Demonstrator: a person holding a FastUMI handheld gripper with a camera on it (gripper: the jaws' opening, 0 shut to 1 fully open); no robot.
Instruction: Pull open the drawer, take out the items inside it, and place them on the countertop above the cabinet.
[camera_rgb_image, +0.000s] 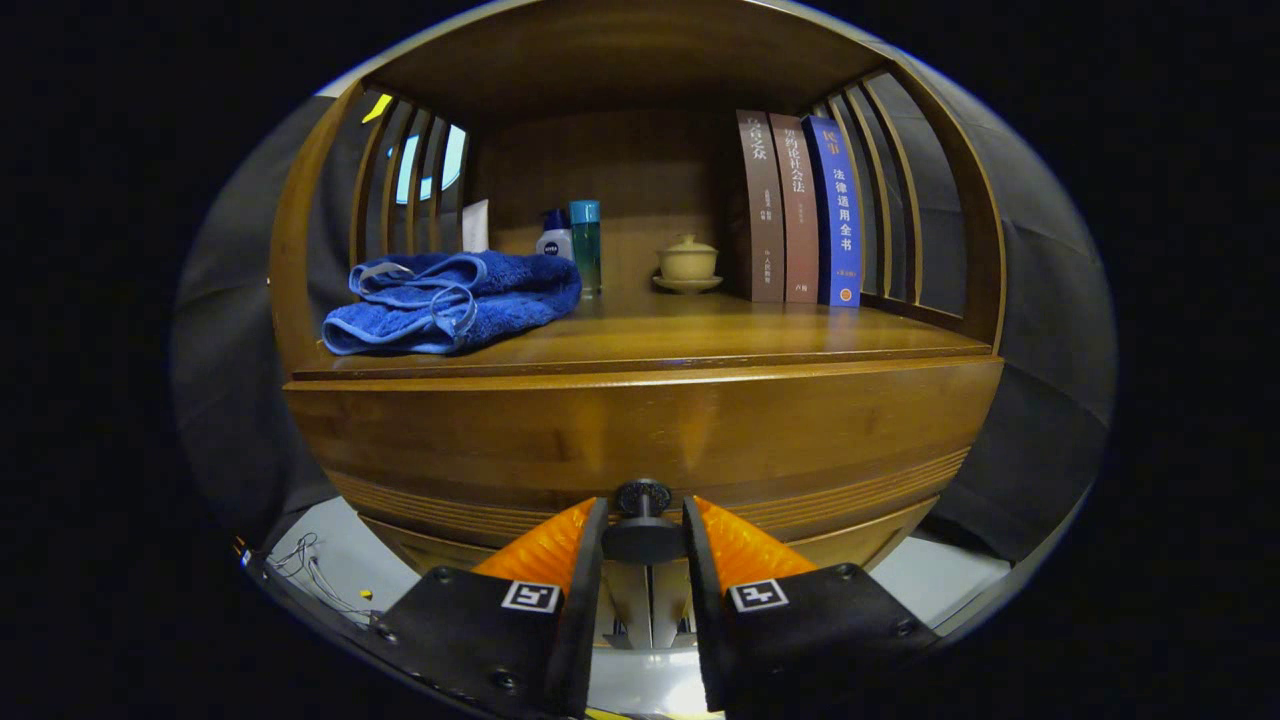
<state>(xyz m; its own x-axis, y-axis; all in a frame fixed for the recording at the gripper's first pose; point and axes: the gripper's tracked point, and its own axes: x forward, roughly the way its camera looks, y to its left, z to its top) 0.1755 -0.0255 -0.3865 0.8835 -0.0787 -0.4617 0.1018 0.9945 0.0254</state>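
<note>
Gripper view: hand-held gripper (643, 528) clamped on the dark drawer knob (643, 525) at the closed drawer (640, 430) front's lower middle; blue towel (455, 300) lies on the bench (700, 335) near its left edge.

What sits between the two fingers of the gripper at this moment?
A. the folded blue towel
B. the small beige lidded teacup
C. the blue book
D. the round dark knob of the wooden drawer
D: the round dark knob on the wooden drawer front sits between the fingers of the gripper, which close on both its sides, while the folded blue towel lies beyond on the wooden countertop.
</note>
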